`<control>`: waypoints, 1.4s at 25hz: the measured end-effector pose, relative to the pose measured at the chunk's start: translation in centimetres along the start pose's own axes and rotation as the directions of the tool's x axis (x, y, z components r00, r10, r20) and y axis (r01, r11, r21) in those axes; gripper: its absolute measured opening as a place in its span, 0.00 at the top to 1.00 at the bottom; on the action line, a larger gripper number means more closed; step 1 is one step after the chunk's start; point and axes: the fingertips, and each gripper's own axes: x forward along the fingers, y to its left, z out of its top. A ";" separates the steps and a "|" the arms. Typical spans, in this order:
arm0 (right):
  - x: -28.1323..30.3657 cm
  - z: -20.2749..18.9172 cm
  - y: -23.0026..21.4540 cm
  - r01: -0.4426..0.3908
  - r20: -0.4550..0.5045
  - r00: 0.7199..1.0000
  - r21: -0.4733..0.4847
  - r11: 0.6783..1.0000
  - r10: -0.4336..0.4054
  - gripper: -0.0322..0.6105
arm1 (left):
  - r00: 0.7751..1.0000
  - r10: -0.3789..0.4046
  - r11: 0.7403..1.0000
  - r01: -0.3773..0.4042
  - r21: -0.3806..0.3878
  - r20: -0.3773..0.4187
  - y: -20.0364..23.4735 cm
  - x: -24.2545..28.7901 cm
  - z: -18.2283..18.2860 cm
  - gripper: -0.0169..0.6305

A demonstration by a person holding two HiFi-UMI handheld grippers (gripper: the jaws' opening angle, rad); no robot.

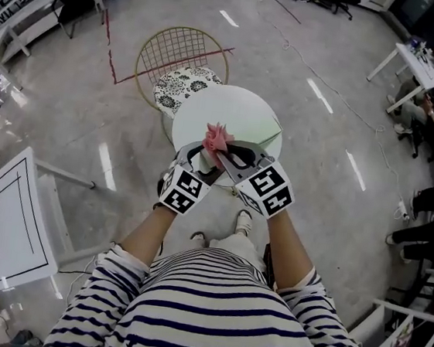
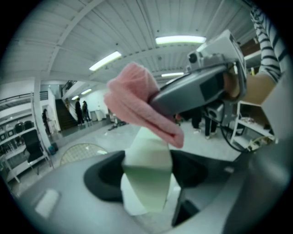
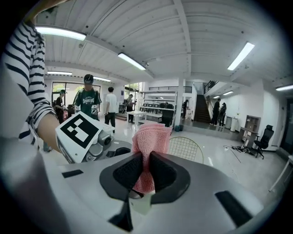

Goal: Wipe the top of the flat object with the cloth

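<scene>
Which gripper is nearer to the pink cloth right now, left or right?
Right. The right gripper is shut on the pink cloth, which sticks up between its jaws; the left gripper is beside it, open, not gripping it.

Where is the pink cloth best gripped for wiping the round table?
At its bunched middle, coming from the person's side, as the right claw grips the pink cloth now: the folded wad sticks out past the jaws, free to press on the round table.
</scene>
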 end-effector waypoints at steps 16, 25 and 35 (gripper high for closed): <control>4.1 -2.1 2.2 -0.067 -0.206 0.977 -0.079 0.995 0.049 0.87 | 1.000 0.011 1.000 -0.011 -0.002 0.006 0.0 -0.4 -0.2 0.50; 3.1 -2.8 -0.4 -0.039 -0.227 0.974 -0.097 0.995 0.016 0.87 | 1.000 0.021 1.000 -0.021 -0.011 -0.005 0.1 0.0 0.1 0.50; 1.3 -4.3 -5.7 0.058 -0.259 0.962 -0.101 0.993 -0.082 0.87 | 1.000 0.025 1.000 -0.025 -0.013 -0.010 0.1 -0.1 0.0 0.50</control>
